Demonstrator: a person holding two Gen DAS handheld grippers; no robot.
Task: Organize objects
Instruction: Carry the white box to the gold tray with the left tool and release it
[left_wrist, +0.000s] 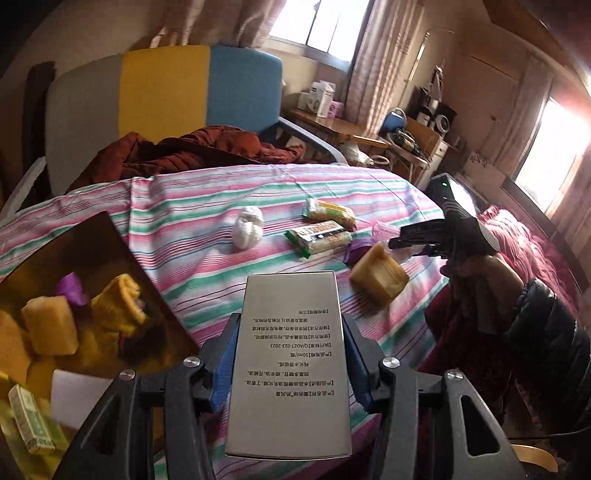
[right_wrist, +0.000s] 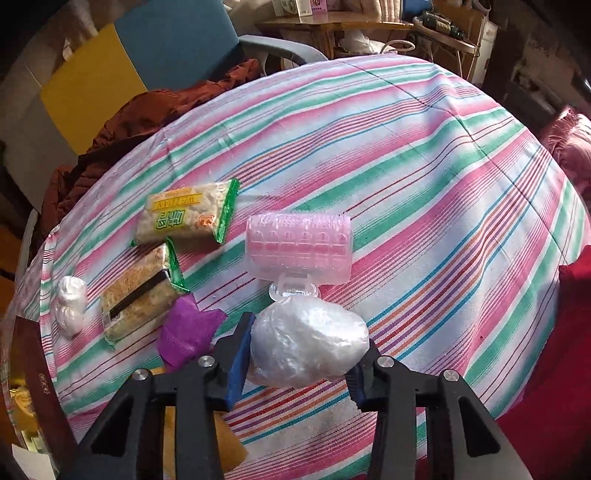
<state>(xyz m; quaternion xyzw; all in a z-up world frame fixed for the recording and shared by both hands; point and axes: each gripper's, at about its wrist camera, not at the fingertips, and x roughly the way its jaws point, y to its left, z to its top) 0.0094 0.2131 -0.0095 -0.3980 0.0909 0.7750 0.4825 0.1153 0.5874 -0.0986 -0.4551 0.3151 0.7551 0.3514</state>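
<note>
My left gripper (left_wrist: 290, 332) is shut on a tall silver-grey carton (left_wrist: 291, 369) with printed text, held upright above the striped cloth (left_wrist: 207, 206). My right gripper (right_wrist: 306, 354) is shut on a white plastic-wrapped bundle (right_wrist: 314, 332) that rests on the cloth. Just beyond it lies a pink hair roller (right_wrist: 299, 251). To the left lie two green-edged snack packets (right_wrist: 184, 218) (right_wrist: 140, 299), a purple wrapper (right_wrist: 188, 332) and a small white bundle (right_wrist: 70, 302). A yellow-brown block (left_wrist: 378, 275) lies near the right gripper (left_wrist: 413, 240) in the left wrist view.
A dark gold-lined box (left_wrist: 92, 240) at the left holds several yellow blocks and a purple piece. Behind the table stand a grey, yellow and blue chair (left_wrist: 166, 92) with a rust-red jacket (left_wrist: 192, 147), and a cluttered wooden desk (left_wrist: 332, 125). Red bedding (left_wrist: 517, 240) lies to the right.
</note>
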